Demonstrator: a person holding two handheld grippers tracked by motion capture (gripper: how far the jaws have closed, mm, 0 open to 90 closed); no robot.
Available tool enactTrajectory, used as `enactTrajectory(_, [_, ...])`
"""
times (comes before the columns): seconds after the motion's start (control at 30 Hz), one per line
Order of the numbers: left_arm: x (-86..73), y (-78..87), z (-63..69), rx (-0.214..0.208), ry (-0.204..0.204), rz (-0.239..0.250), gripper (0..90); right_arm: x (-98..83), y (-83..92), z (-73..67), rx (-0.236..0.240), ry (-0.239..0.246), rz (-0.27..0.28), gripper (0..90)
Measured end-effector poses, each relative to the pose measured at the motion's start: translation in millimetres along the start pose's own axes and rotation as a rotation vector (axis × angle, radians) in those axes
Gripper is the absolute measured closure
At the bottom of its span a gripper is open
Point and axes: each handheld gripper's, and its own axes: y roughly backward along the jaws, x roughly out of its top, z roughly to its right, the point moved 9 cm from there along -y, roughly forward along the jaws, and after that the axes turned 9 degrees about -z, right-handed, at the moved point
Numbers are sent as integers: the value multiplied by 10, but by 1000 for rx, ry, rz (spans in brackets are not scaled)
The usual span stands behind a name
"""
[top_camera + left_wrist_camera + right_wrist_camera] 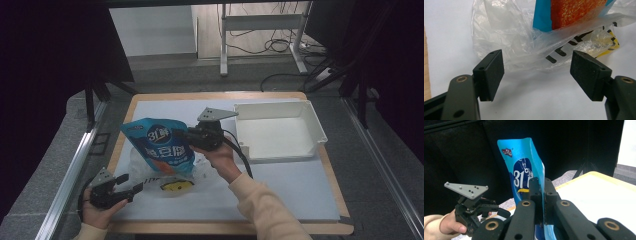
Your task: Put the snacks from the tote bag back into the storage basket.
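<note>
You're clamping the right gripper [541, 195] jaws on the blue pouch [161, 145] edge, lifting it from the clear plastic bag [524, 42] on the tabletop; your left gripper [131, 187] is waiting beside the bag, jaws apart, ready to pin it

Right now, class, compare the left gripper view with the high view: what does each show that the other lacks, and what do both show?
Left gripper view alone: the orange panel on the pouch's lower part.

High view alone: the white tray, and the right tool shut on the blue pouch.

Both: the left tool, jaws open, before the clear plastic bag with that pouch standing in it.
</note>
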Motion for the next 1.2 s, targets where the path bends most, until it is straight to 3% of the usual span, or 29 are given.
enactTrajectory(0.33, [0,0,0,-1,-1,0,277,32,-28,-32,0,-14,10,884])
enactTrajectory(1.2, [2,6,1,-4,4,6,276,243,-51,-159,-1,9,48,888])
